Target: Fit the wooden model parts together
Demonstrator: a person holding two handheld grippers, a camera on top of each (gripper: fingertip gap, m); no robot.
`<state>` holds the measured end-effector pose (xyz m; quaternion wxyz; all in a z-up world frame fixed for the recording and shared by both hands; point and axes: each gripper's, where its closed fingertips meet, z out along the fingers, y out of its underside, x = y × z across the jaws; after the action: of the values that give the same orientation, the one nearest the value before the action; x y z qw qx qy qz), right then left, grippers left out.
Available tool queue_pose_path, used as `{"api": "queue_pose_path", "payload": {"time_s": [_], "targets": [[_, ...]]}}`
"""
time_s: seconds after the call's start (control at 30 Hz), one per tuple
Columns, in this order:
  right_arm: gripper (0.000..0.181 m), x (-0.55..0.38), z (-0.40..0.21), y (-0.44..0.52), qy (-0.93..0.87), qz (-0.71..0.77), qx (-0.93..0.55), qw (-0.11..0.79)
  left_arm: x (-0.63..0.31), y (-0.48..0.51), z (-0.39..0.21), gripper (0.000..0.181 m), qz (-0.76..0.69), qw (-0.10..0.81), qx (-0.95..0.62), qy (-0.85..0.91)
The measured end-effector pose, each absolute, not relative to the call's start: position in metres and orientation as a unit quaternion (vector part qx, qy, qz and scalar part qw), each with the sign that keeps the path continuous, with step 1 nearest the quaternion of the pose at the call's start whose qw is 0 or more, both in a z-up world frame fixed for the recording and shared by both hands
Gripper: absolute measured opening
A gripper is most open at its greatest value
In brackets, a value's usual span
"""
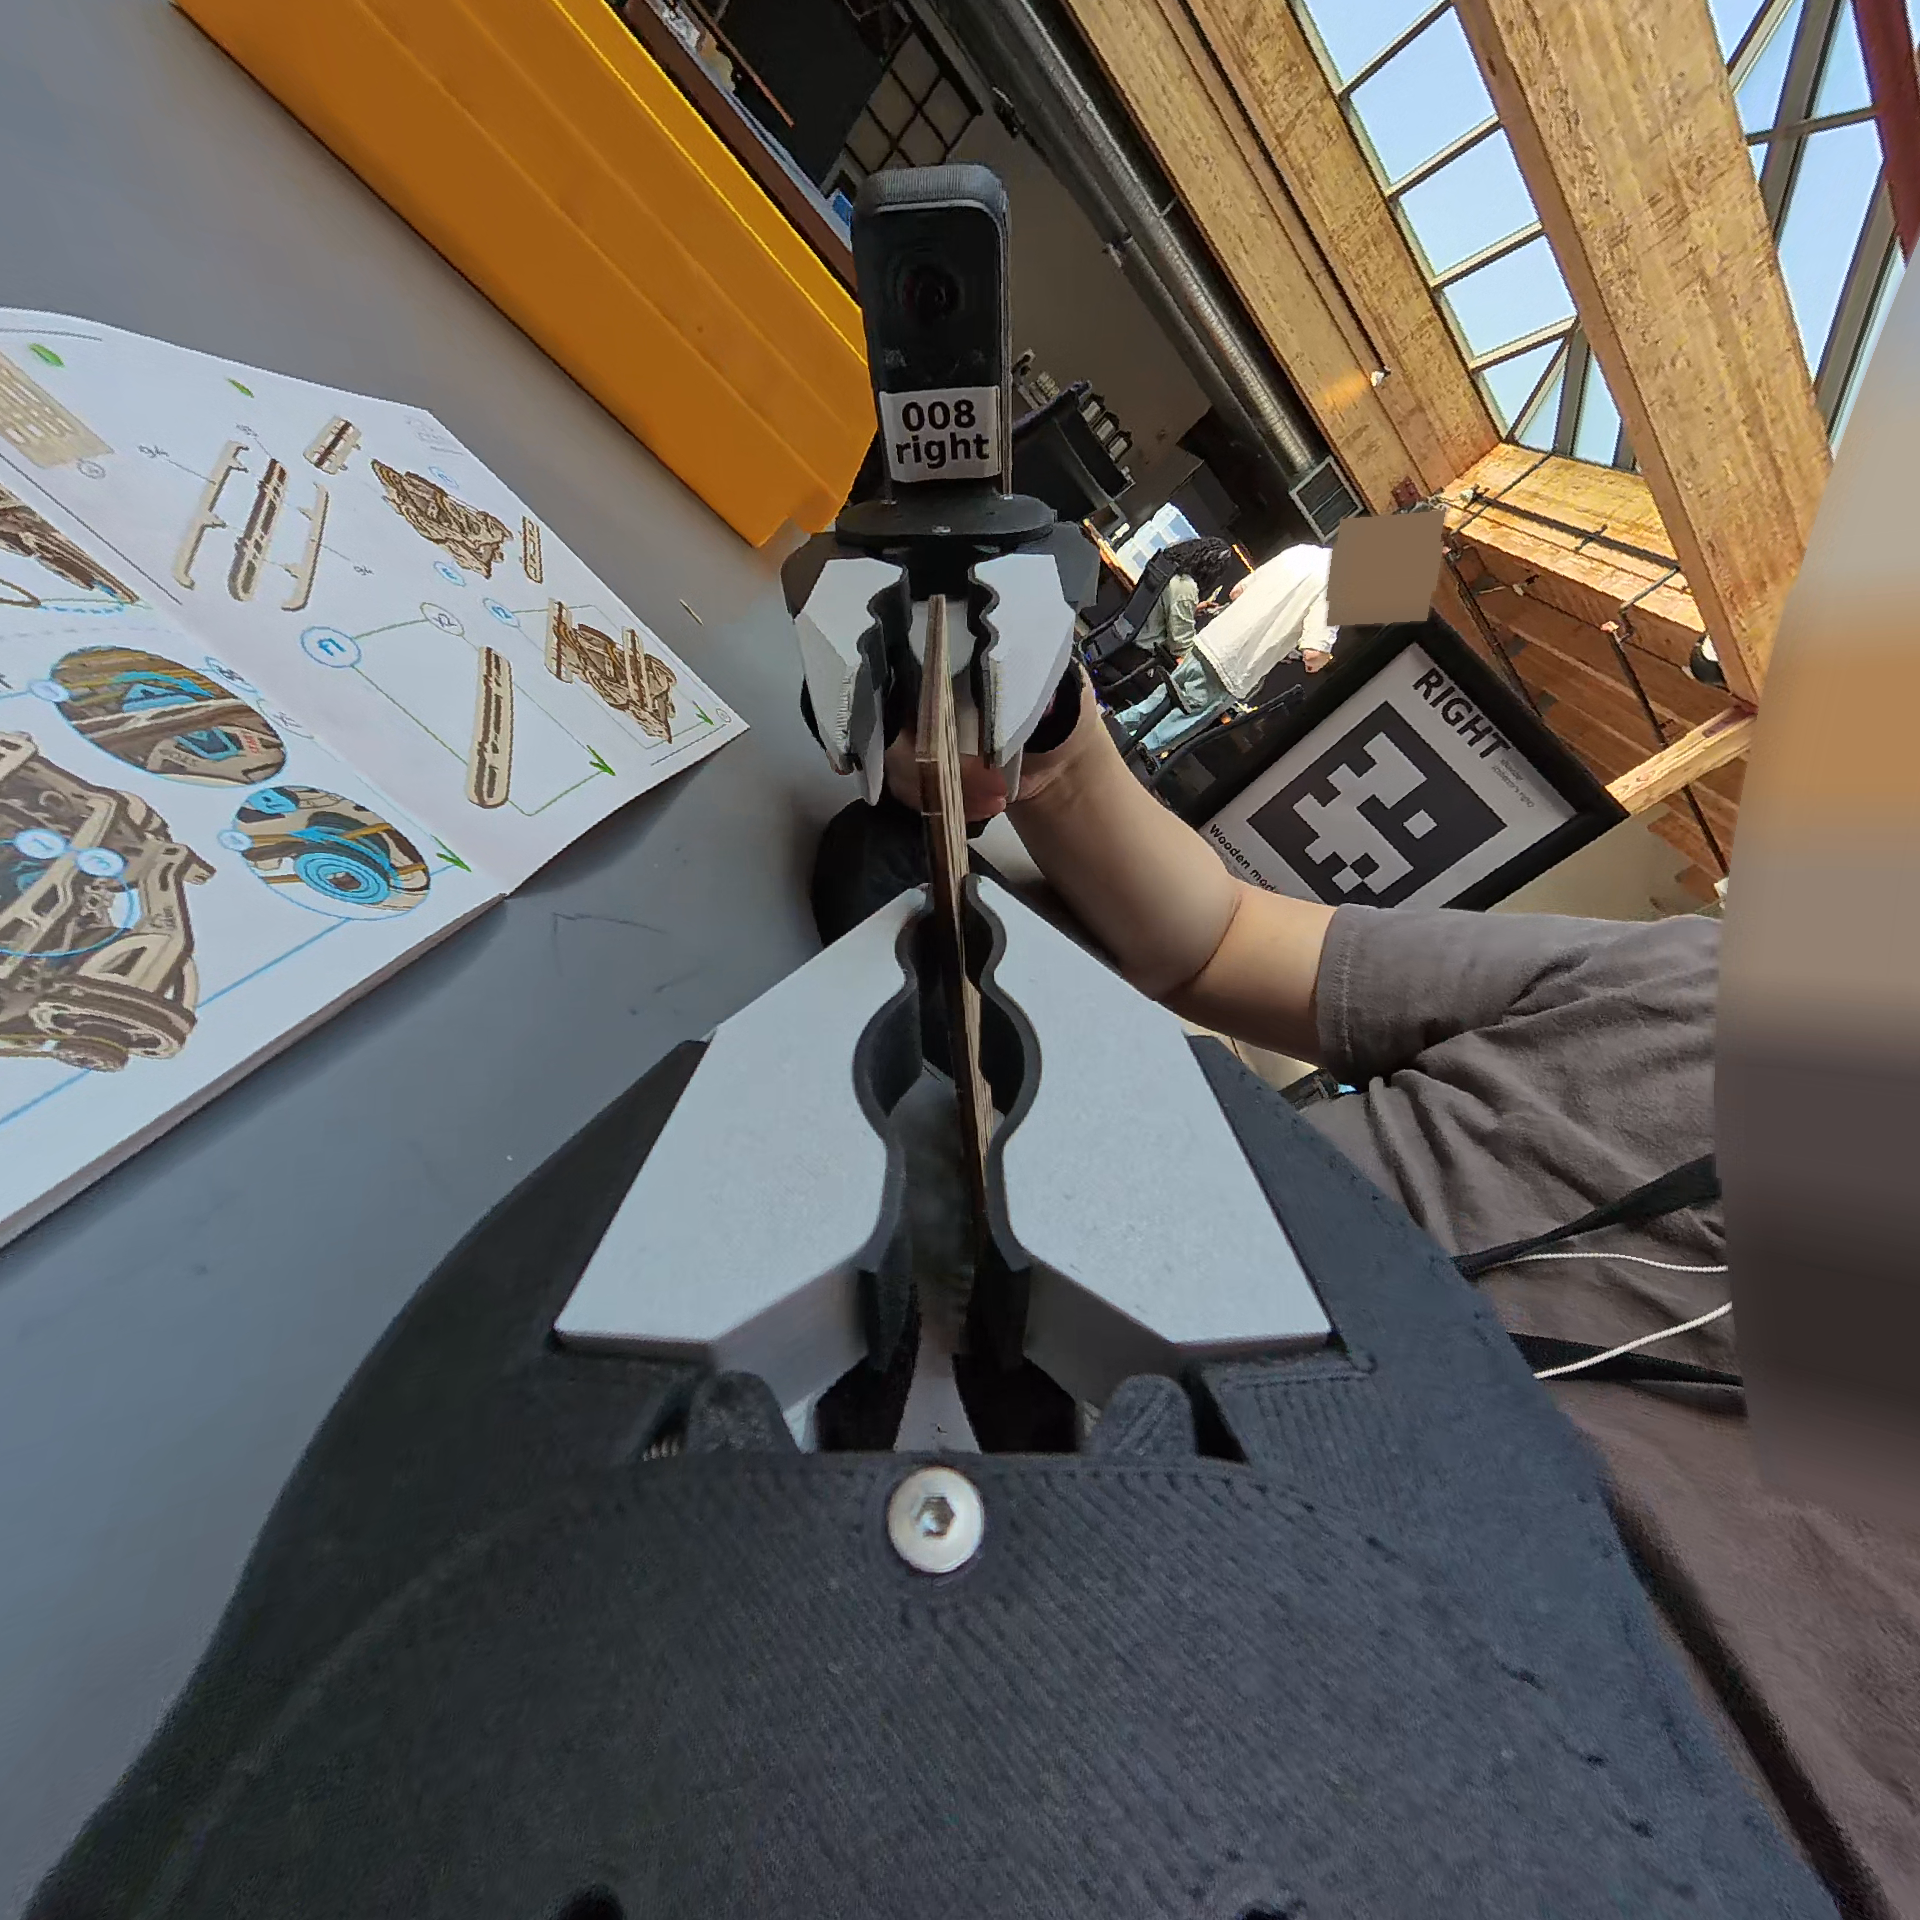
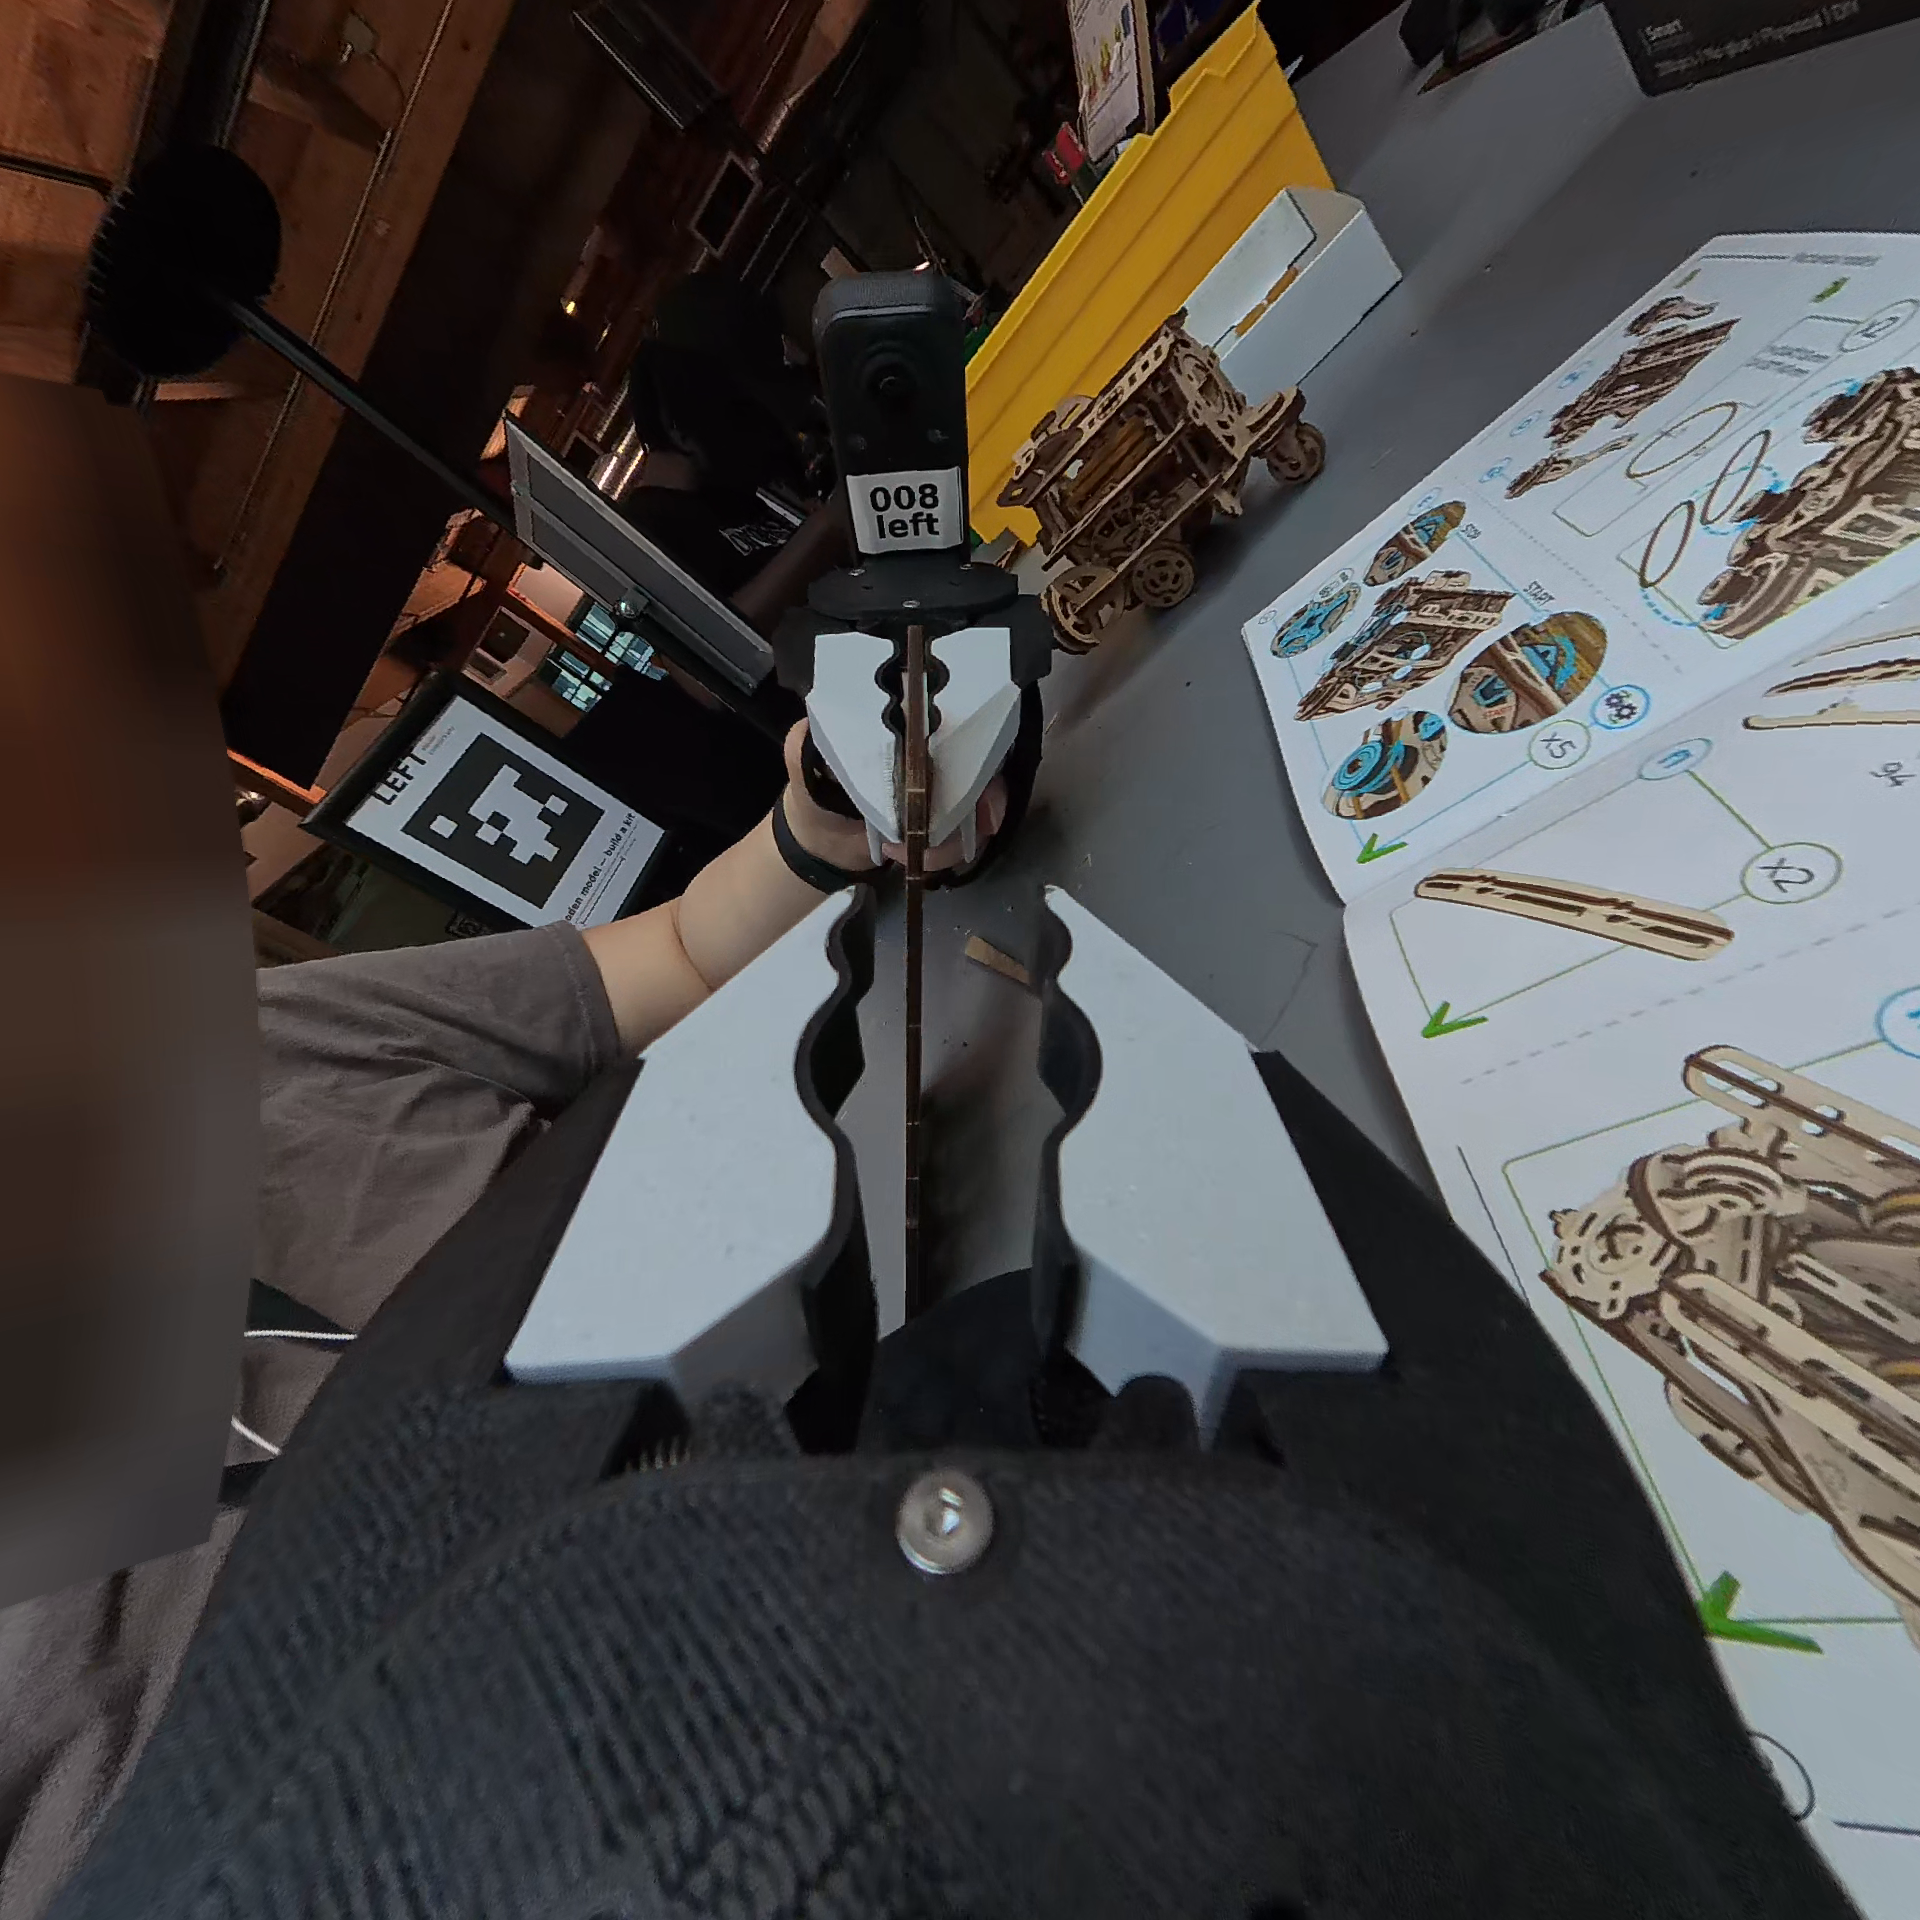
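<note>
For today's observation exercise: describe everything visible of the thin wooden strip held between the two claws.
The wooden strip is a thin, flat plywood piece seen edge-on, with dark edges. It spans the air above the grey table. The left claw is shut on one end; the right claw stands open around the other end.

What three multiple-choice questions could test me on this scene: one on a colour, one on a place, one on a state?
1. The bin is: A yellow, B green, C red.
2. The built wooden model stands: A on the booklet, B beside the bin, C in a gripper.
3. The right gripper is: A open around the wooden strip, B shut on the strip, C holding the booklet.

Answers: 1 A, its walls are plainly yellow; 2 B, it stands right next to the bin; 3 A, a gap shows on each side of the strip.
</note>
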<state>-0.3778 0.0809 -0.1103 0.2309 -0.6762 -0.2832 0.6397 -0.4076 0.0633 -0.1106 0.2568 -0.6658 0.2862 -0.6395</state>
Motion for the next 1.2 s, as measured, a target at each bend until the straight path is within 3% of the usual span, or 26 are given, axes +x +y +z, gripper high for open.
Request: {"api": "queue_pose_path", "payload": {"time_s": [0.23,0.33,0.53,1.2], "targets": [[0.018,-0.38,-0.112,0.078,-0.295,0.632,-0.678,0.231,-0.408,0.064,-0.11,0.0,-0.639,0.263,-0.662,0.291],[0.0,-0.38,-0.109,0.074,-0.304,0.641,-0.667,0.228,-0.408,0.064,-0.111,0.001,-0.639,0.261,-0.661,0.295],[0.0,-0.381,-0.105,0.072,-0.317,0.635,-0.66,0.246,-0.418,0.072,-0.103,0.009,-0.643,0.274,-0.658,0.281],[0.0,-0.378,-0.098,0.072,-0.334,0.621,-0.65,0.283,-0.431,0.072,-0.094,0.001,-0.631,0.28,-0.656,0.305]]}}
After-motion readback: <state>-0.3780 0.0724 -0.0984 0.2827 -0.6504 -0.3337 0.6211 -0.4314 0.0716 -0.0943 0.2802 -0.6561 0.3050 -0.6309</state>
